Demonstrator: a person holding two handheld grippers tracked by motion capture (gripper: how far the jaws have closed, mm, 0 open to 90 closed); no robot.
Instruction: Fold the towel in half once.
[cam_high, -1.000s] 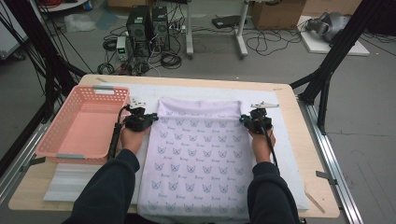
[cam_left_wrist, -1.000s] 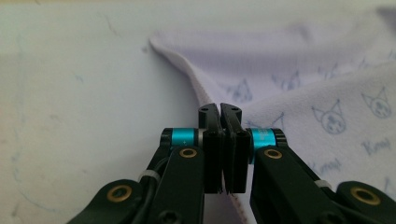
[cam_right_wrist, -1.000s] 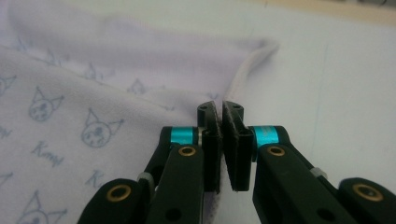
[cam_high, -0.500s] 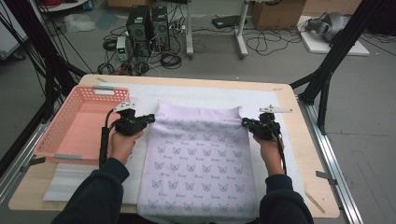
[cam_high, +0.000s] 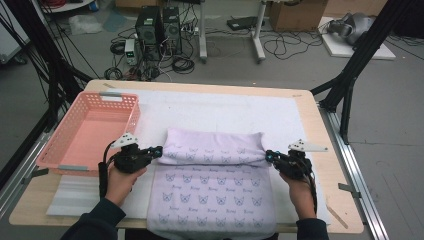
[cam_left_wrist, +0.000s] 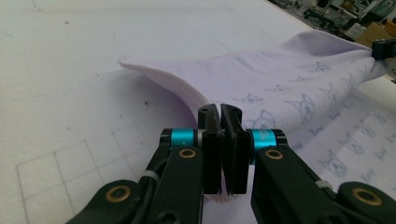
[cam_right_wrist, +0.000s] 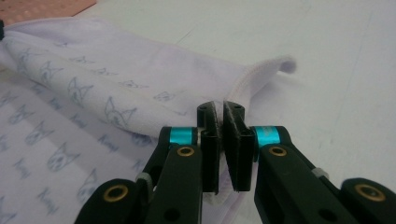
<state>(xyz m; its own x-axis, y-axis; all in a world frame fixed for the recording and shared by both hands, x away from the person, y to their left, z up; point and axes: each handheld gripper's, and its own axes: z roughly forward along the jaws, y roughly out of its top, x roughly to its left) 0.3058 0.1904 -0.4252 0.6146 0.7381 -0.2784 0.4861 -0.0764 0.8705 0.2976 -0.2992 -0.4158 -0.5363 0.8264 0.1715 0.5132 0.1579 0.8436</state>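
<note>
A pale lilac towel (cam_high: 212, 190) printed with small cat faces lies on the white mat, its near end hanging over the table's front edge. Its far part is folded back toward me into a puffed roll (cam_high: 215, 147). My left gripper (cam_high: 159, 150) is shut on the roll's left corner, and in the left gripper view the jaws (cam_left_wrist: 223, 116) pinch the hemmed towel edge (cam_left_wrist: 163, 77). My right gripper (cam_high: 269, 156) is shut on the right corner. In the right gripper view its jaws (cam_right_wrist: 220, 114) clamp the hem (cam_right_wrist: 261, 70). Both hands hold the fold just above the flat towel.
A pink plastic basket (cam_high: 65, 150) stands at the table's left, close to my left hand. A white mat (cam_high: 225, 110) covers the tabletop (cam_high: 340, 200). Behind the table, on the floor, are computer towers (cam_high: 157, 27), cables and black frame legs (cam_high: 350, 80).
Both grippers have drawn the towel's far edge toward me, over the towel. The flat sheet now has a rolled fold across its middle, and bare mat shows behind it.
</note>
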